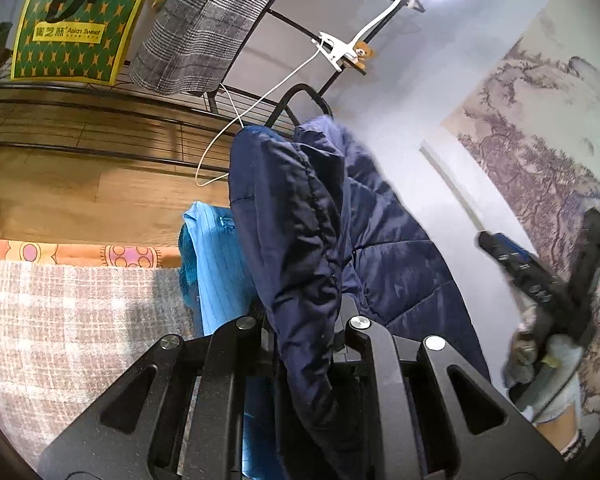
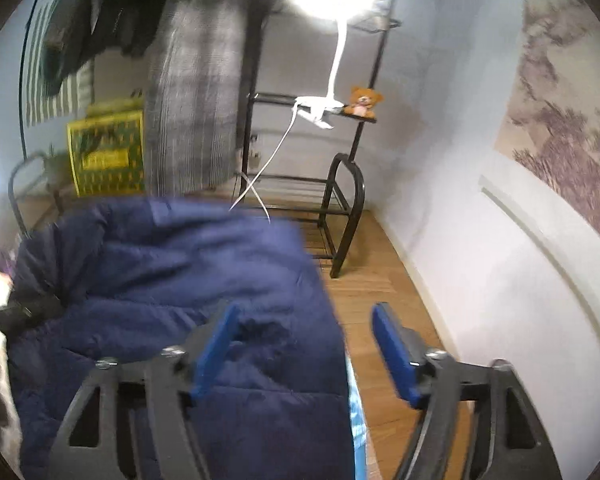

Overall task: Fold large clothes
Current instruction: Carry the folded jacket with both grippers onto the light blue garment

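A navy quilted jacket (image 1: 312, 216) hangs up in front of the left wrist camera. My left gripper (image 1: 306, 336) is shut on a fold of it, and the cloth drapes down between the jaws. In the right wrist view the same jacket (image 2: 172, 280) spreads out low and to the left. My right gripper (image 2: 304, 344) is open and empty, its blue pads (image 2: 216, 344) apart, over the jacket's right edge. The right gripper also shows, blurred, at the right of the left wrist view (image 1: 548, 280).
A light blue garment (image 1: 216, 264) lies under the jacket on a checked cover (image 1: 60, 328). A black metal rack (image 2: 340, 208) with a grey plaid cloth (image 1: 204, 28), a yellow-green bag (image 1: 76, 28) and a clip lamp (image 2: 316, 112) stands behind. A white wall (image 2: 480, 240) is at the right.
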`<state>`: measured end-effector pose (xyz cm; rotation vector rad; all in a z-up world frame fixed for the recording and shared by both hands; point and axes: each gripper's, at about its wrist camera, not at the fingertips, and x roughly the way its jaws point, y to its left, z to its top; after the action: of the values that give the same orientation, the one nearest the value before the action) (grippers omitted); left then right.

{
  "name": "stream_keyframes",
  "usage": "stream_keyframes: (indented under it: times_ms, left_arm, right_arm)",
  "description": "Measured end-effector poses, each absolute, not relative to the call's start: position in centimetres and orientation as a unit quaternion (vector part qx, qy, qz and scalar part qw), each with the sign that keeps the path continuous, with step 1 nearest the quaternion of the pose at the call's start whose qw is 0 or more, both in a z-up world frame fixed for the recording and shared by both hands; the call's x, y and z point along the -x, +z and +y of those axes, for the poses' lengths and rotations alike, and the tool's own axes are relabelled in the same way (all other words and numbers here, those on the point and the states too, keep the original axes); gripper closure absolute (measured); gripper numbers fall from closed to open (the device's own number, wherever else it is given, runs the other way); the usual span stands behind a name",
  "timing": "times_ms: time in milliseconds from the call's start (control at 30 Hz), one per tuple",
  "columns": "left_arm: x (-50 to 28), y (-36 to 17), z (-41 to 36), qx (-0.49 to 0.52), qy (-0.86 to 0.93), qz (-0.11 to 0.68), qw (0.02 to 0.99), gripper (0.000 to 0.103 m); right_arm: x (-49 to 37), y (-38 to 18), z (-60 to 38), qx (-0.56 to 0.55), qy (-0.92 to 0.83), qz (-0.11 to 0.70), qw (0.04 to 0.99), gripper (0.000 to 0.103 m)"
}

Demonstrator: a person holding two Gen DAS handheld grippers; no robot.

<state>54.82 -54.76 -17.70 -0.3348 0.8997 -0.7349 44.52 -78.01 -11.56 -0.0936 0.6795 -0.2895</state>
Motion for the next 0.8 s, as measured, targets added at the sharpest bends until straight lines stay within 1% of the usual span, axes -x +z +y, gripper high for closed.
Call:
stream_keyframes:
  times_ms: [100,167,200,333,400,500,533,567,600,633,667,700,733,800]
  left_arm:
    - [-54.8,-18.0,-55.0,0.150,-0.339,0.424,0.826,0.091]
    - [-55.1,-18.4,-54.7,0.157,-0.337,0.430,0.823,0.091]
    - [-55.1,-18.6,-54.5,0.161,-0.336,0.432,0.821,0.090]
    - [-55.3,-19.6,-53.3,0.198,-0.335,0.441,0.809,0.090]
    - [-55.3,-20.1,-52.7,0.219,-0.331,0.442,0.804,0.090]
    - [-55.1,-20.9,-52.3,0.224,-0.321,0.444,0.806,0.090]
    - [-55.2,-21.4,-52.0,0.233,-0.319,0.444,0.804,0.088]
    - [-55.3,-21.7,-51.8,0.241,-0.317,0.446,0.802,0.087]
    - [-55.4,-22.1,-51.6,0.250,-0.314,0.450,0.798,0.084]
    - [-55.5,-22.3,-51.5,0.250,-0.309,0.450,0.799,0.077]
    - [-55.7,-22.3,-51.4,0.242,-0.303,0.448,0.805,0.072]
    - [-55.8,-22.1,-51.3,0.237,-0.298,0.446,0.810,0.066]
    - [-55.8,-21.8,-51.2,0.229,-0.293,0.443,0.816,0.064]
    - [-55.6,-20.5,-50.9,0.198,-0.279,0.428,0.836,0.062]
  right_arm:
    - [-42.1,-11.0,-79.2,0.006,-0.138,0.327,0.935,0.028]
    - [-39.7,-11.2,-79.9,-0.024,-0.130,0.326,0.936,0.023]
    - [-38.5,-11.4,-80.0,-0.034,-0.129,0.329,0.935,0.023]
    - [-32.9,-14.0,-81.5,-0.101,-0.142,0.350,0.920,0.022]
    - [-31.1,-15.5,-82.4,-0.139,-0.147,0.362,0.910,0.022]
    - [-29.5,-18.1,-83.6,-0.204,-0.138,0.380,0.892,0.023]
    - [-29.5,-18.8,-83.7,-0.217,-0.129,0.385,0.888,0.033]
    - [-29.8,-19.5,-83.7,-0.223,-0.115,0.390,0.886,0.051]
    - [-30.3,-19.8,-83.5,-0.221,-0.103,0.393,0.886,0.059]
    - [-31.0,-20.0,-83.0,-0.208,-0.103,0.396,0.888,0.065]
    - [-31.4,-20.0,-82.7,-0.191,-0.111,0.396,0.891,0.069]
    - [-32.0,-20.0,-82.2,-0.168,-0.119,0.397,0.894,0.071]
    - [-32.8,-20.0,-81.7,-0.144,-0.129,0.400,0.896,0.075]
    - [-33.6,-19.8,-81.4,-0.134,-0.135,0.399,0.897,0.077]
